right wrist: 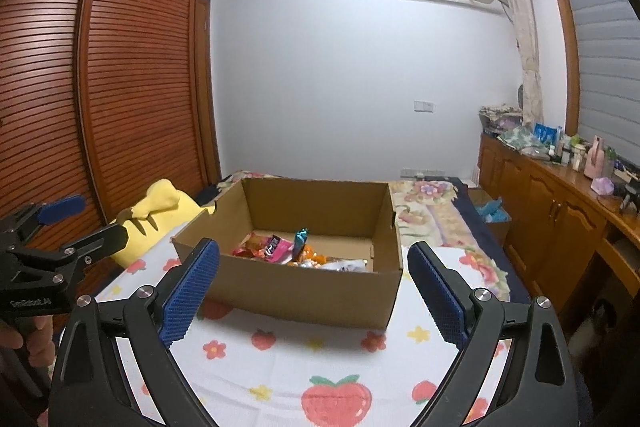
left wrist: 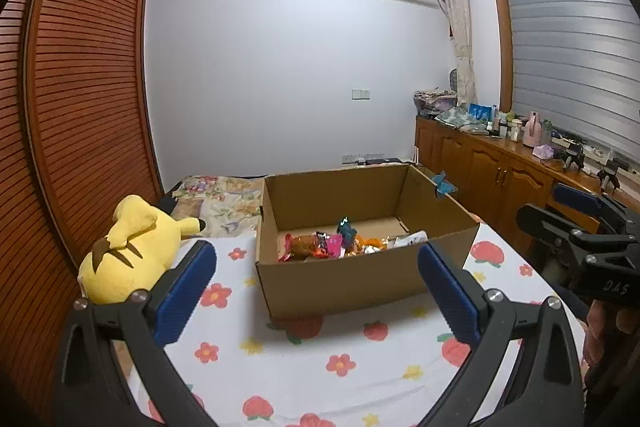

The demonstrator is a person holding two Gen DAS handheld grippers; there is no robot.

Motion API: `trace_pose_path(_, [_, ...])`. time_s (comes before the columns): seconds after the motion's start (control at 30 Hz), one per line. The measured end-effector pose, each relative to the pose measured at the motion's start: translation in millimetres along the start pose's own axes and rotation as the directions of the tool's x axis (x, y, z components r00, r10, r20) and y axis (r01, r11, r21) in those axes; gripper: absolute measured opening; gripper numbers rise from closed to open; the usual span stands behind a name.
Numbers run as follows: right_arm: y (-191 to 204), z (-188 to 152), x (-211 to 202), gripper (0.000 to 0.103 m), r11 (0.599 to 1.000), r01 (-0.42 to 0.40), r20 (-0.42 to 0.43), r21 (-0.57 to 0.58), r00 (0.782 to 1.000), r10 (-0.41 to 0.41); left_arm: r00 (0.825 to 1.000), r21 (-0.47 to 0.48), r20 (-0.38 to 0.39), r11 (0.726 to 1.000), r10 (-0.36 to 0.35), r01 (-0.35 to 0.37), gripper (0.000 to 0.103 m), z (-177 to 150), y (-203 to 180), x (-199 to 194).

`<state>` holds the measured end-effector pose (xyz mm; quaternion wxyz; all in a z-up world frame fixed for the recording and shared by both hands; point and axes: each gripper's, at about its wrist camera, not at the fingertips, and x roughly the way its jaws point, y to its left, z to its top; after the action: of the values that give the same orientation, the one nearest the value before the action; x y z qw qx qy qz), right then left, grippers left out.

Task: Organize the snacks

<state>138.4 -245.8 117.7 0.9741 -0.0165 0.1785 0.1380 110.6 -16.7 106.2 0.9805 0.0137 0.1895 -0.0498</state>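
1. Left wrist view showed the left gripper [left wrist: 318, 291] nearest the lens, its blue-padded fingers [left wrist: 186, 291] spread wide with nothing between them, hovering over the fruit-and-flower bedsheet [left wrist: 320, 367].
2. The right gripper [right wrist: 314, 291] was likewise wide open and empty; its far finger tips were cut off at the edge of the left wrist view.
3. Just beyond both stood an open cardboard box [left wrist: 344, 279] on the sheet, flaps folded down.
4. Snack packets [left wrist: 340, 241] lay heaped along the box's near inner wall: an orange-brown wrapper, a pink one, an upright teal one, white ones to the right. The near wall hid their lower parts, and the printing was too small to read.
5. A yellow plush toy [left wrist: 128, 251] lay left of the box, apart from it, facing away.
6. Farther back, a louvred wooden wardrobe [left wrist: 84, 87] and a cluttered sideboard [left wrist: 500, 163] flanked the bed.
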Motion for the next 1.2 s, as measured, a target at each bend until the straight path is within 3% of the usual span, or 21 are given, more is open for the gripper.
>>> trace_pose_path(0.4, [-6.7, -16.6, -13.3, 0.097, 1.000, 0.026, -0.010, 0.015, 1.000, -0.026, 1.000, 0.003, -0.021, 1.000, 0.003, -0.003, 0.102, -18.3, -6.6, -7.1])
trace_pose_path(1.2, [-4.7, -18.2, -17.8, 0.097, 1.000, 0.027, -0.004, 0.007, 1.000, -0.027, 1.000, -0.004, -0.021, 1.000, 0.002, -0.002, 0.102, -20.4, -5.3, -10.0])
